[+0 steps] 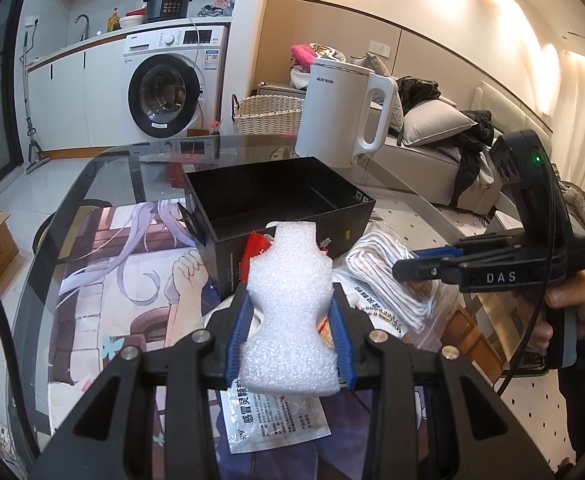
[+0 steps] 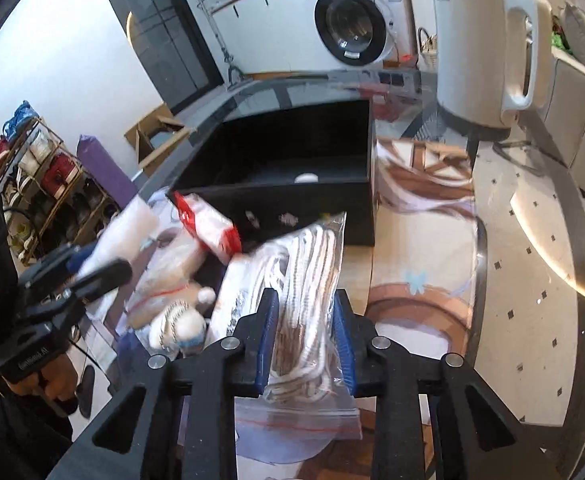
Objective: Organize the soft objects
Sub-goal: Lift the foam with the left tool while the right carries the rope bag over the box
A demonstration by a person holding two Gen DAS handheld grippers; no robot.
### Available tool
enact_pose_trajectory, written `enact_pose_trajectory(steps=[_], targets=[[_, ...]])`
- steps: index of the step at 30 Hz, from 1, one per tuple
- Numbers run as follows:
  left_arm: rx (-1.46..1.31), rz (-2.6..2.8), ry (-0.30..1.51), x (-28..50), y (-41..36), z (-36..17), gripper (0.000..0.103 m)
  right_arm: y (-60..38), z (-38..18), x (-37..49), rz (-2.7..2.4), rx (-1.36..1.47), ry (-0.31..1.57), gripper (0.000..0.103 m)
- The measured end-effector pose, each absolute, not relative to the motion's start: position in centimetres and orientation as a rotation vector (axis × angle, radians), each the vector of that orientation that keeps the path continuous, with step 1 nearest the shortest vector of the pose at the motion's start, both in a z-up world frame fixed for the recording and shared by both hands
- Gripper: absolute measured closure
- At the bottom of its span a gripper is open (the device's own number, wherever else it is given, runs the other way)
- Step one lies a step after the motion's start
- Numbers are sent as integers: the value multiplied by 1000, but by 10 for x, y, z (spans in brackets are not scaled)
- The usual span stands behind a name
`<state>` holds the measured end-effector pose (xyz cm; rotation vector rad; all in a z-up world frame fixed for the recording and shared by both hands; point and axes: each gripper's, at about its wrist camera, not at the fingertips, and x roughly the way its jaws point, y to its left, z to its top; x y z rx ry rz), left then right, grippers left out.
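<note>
- Left wrist view: left gripper [image 1: 290, 320] pinching white foam piece [image 1: 290, 312], raised before black box [image 1: 280, 200].
- Right wrist view: right gripper [image 2: 306, 338] clamping bagged white rope [image 2: 306, 292], beside the box's near wall.

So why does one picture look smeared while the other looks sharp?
Right wrist view: motion blur smears the red-and-white packet and the left claw. Left wrist view: sharp foam piece, with ceiling light blown out. Both views bend straight lines, fisheye style; the glass table mirrors the room.
</note>
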<state>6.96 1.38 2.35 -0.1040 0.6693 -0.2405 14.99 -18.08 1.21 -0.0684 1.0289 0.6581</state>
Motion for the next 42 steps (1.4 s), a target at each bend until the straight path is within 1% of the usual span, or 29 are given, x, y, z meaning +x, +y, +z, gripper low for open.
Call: enact_pose_trajectory(steps=[3,4,6,7,8,10,11,12,17,18,20,23,28,34,42], targets=[[-102,-240,673,70,13,22,67,-182,11,148,679,-52,1030,74],[-103,-240,673,71,13,22,67,-182,11,147,688,-42,1035,71],[-102,-239,673,70,12,22,67,-180,10,147,700,-35,1038,61],[-102,-239,673,71,12,22,67,-179,9,145,706,-29,1042,50],[-101,-238,673,71,12,22,67,-177,9,142,714,-28,1040,41],[-100,-237,676,71,12,22,67,-171,10,138,712,-46,1019,31],[-101,-236,676,71,12,22,67,-166,10,134,702,-77,1008,28],[-101,-236,677,71,12,22,67,-162,9,132,695,-103,1002,27],[-99,-237,677,71,12,22,67,-147,0,127,668,-215,983,27],[-100,-237,677,71,12,22,67,-147,-2,126,671,-224,981,30],[-100,-236,678,71,12,21,67,-148,-5,123,689,-233,959,43],[-102,-235,681,71,12,21,67,-155,-5,120,710,-213,955,50],[-105,-236,679,71,11,22,67,-168,-6,116,755,-179,944,59],[-105,-233,661,71,11,29,67,-182,11,113,774,-121,910,59],[-110,-209,608,83,17,47,67,-189,55,123,780,-51,808,59]])
